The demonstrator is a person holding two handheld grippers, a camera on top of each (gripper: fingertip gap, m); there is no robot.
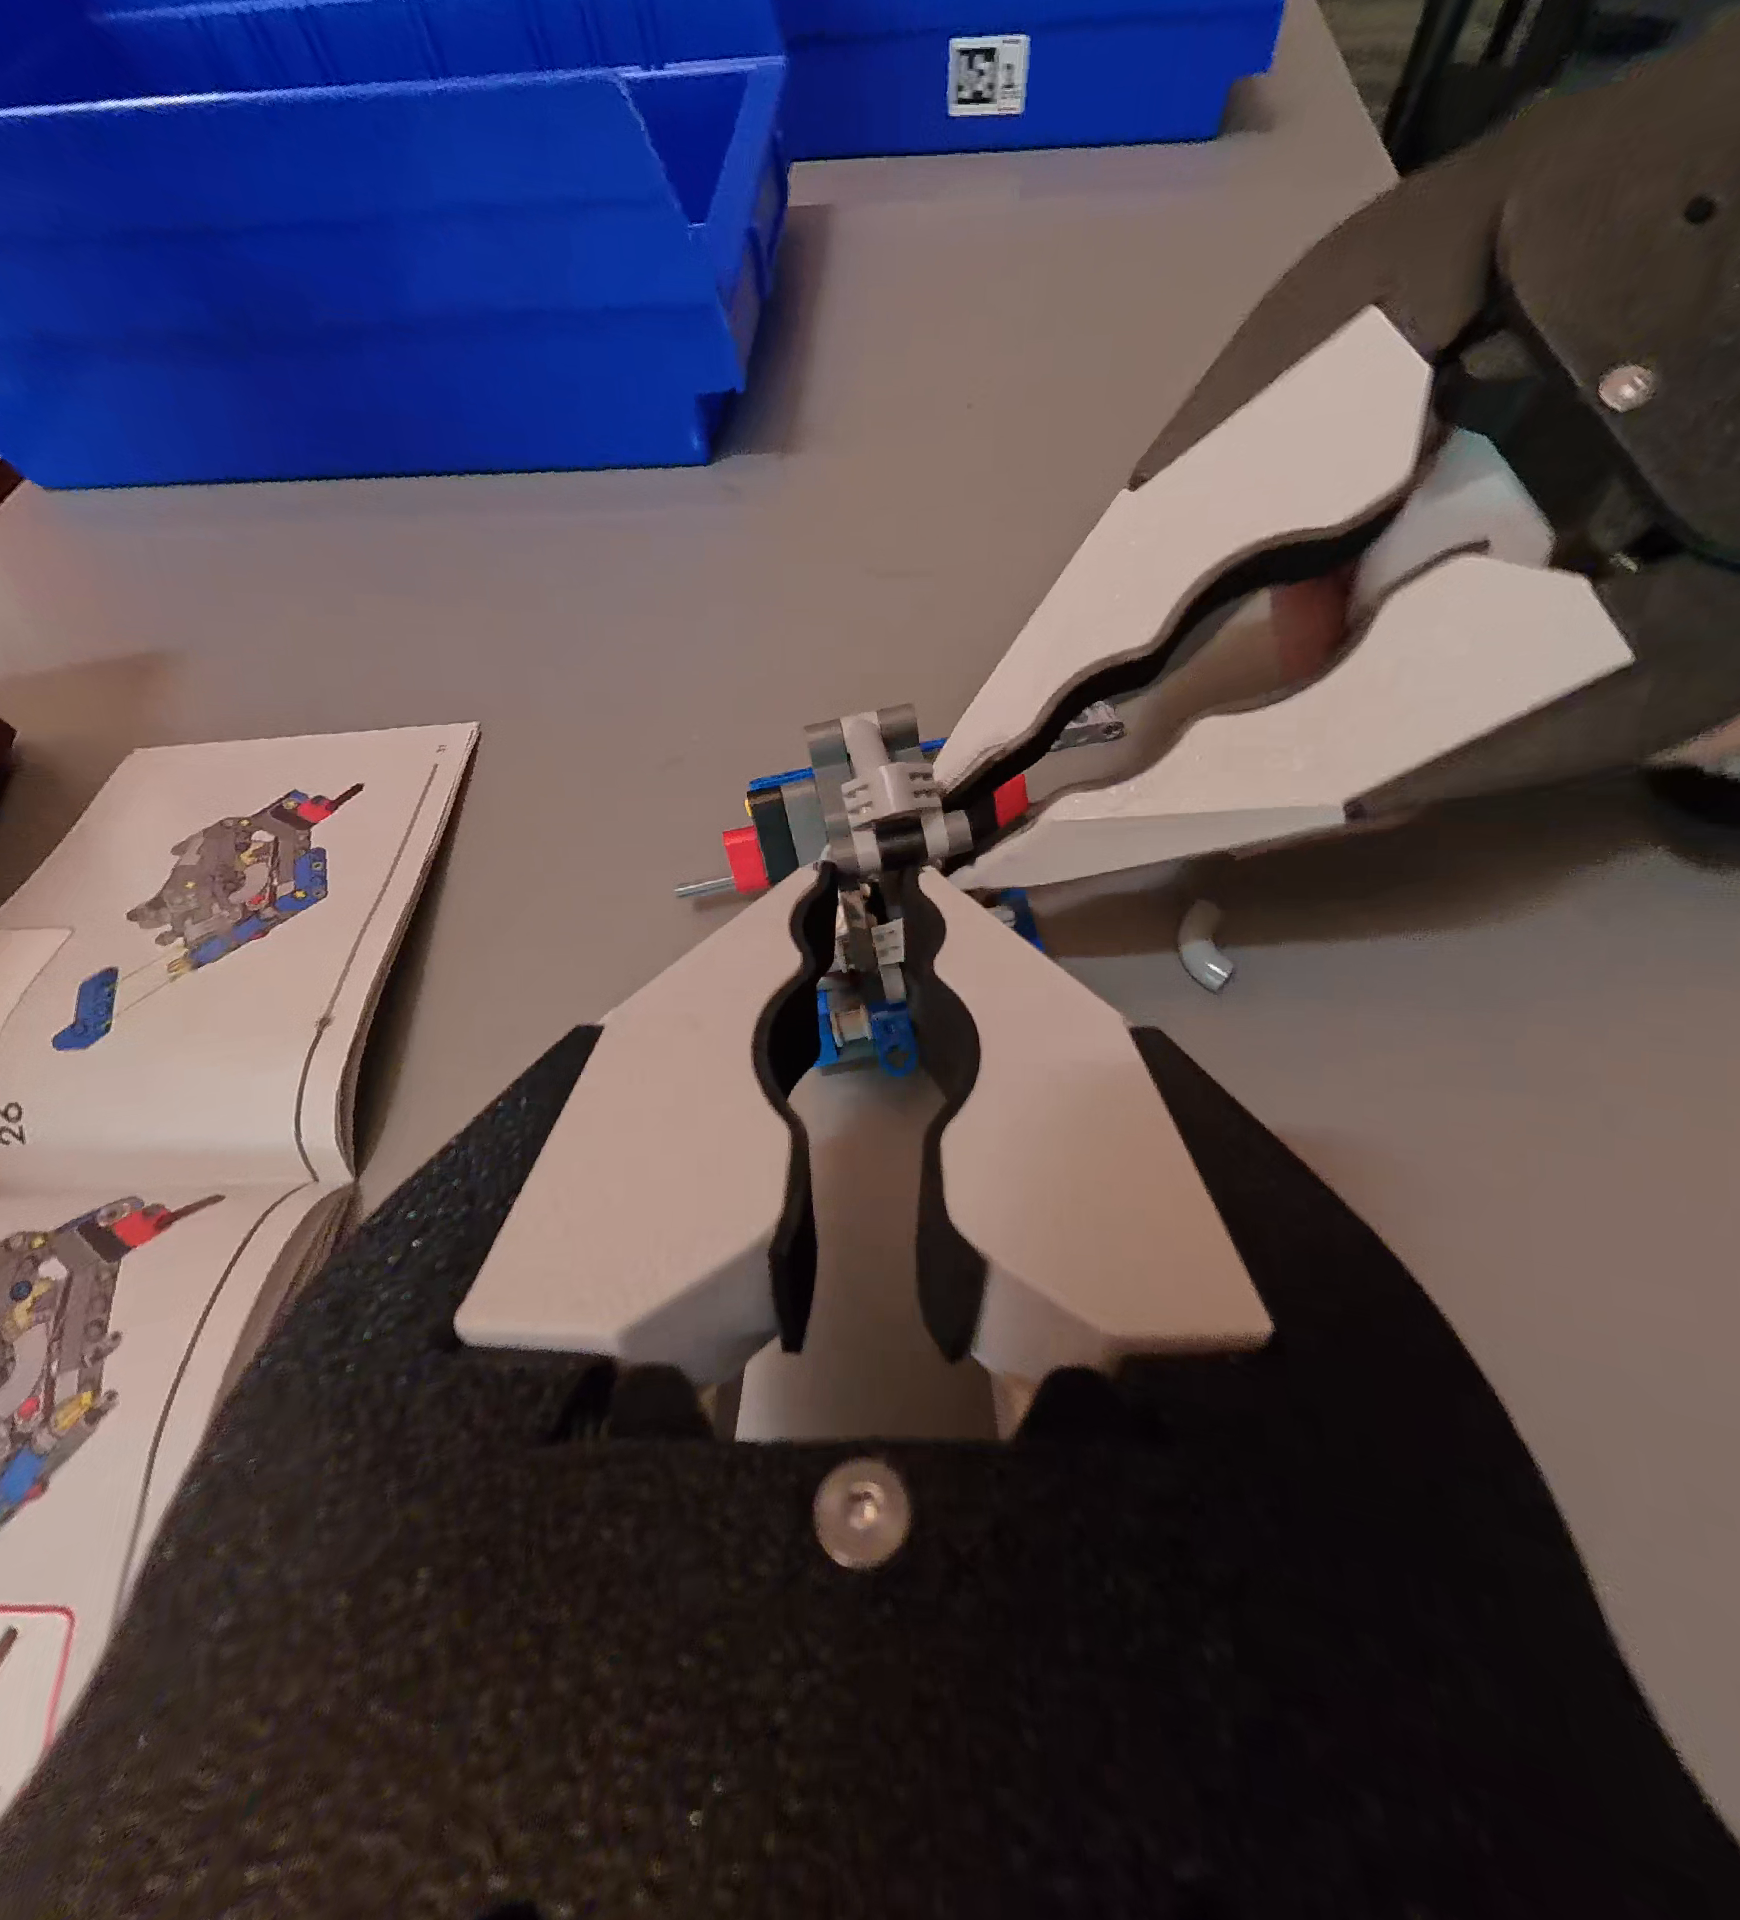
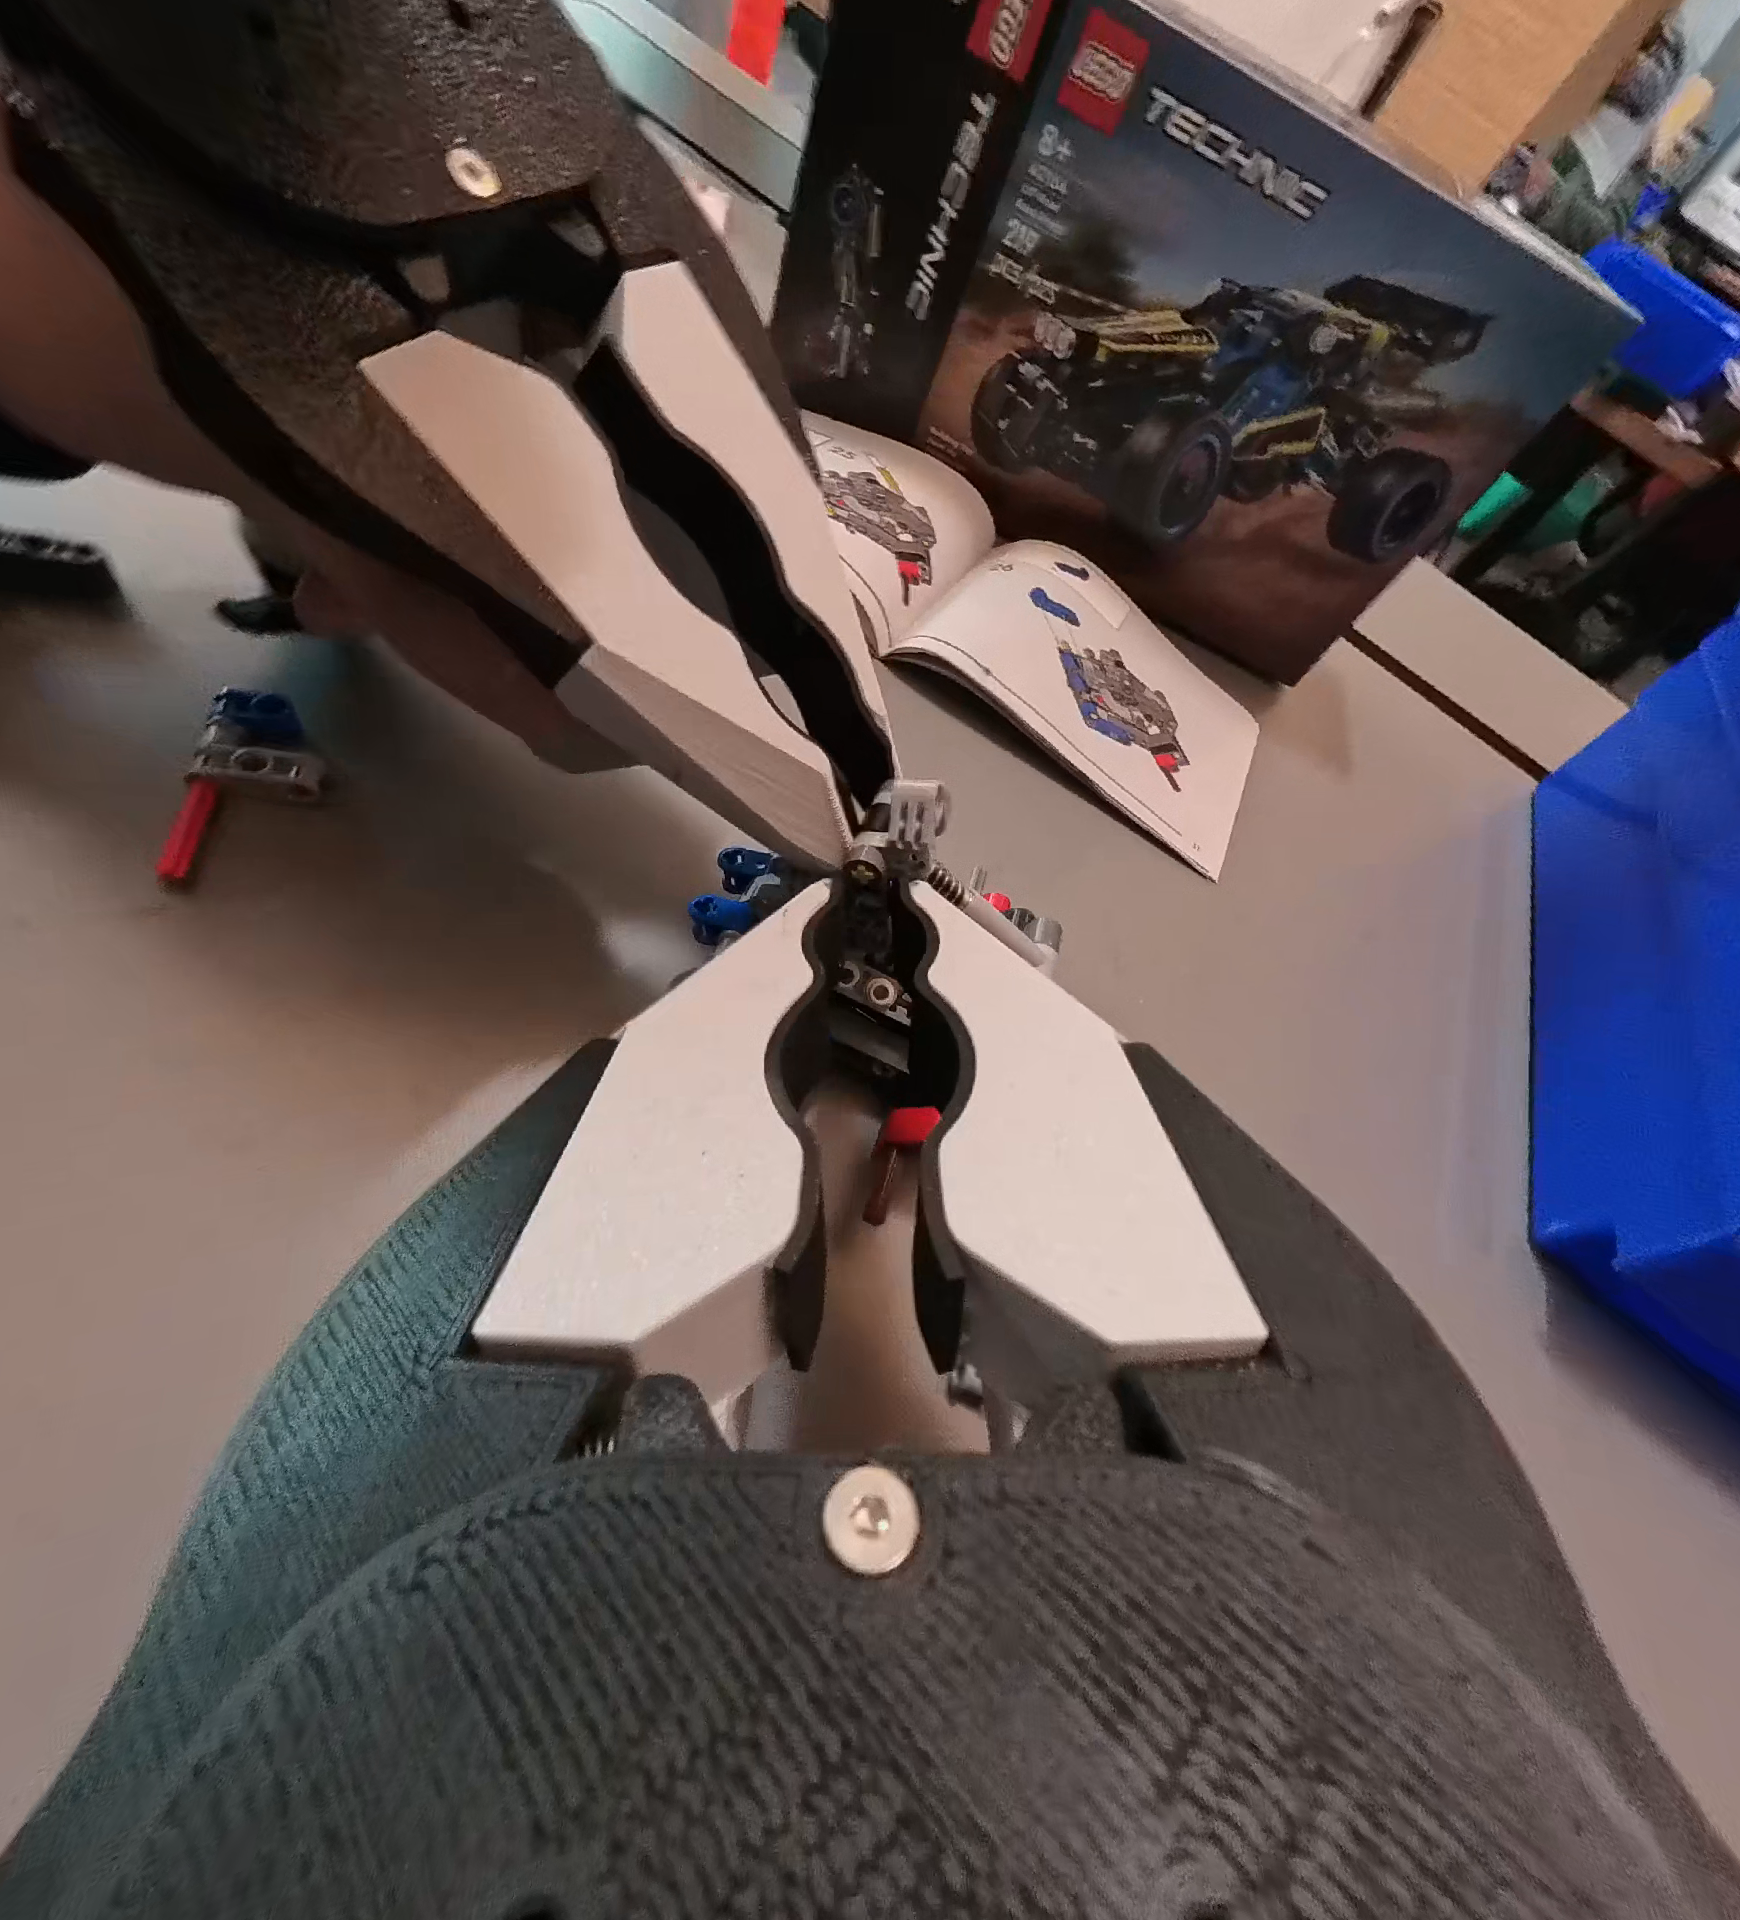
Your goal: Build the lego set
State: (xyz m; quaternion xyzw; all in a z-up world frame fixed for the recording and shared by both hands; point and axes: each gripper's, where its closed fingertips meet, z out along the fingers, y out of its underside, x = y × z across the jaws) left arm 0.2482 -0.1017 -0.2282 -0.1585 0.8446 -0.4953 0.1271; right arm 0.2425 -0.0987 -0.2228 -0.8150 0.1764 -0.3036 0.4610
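On my grey tabletop I see blue bins at the back, a boxed toy-car kit and an open instruction booklet. Between them my left gripper has its jaws clamped on the grey, blue and red brick assembly, and my right gripper has its jaws nearly together, gripping the same assembly from the other side, with a loose white elbow piece lying just beside it

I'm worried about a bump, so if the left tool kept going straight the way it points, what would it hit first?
The left tool is already closed on the brick model, so that comes first. Just beyond, the right tool grips the same model from the right. Past them looks like bare table, though depth is unclear.
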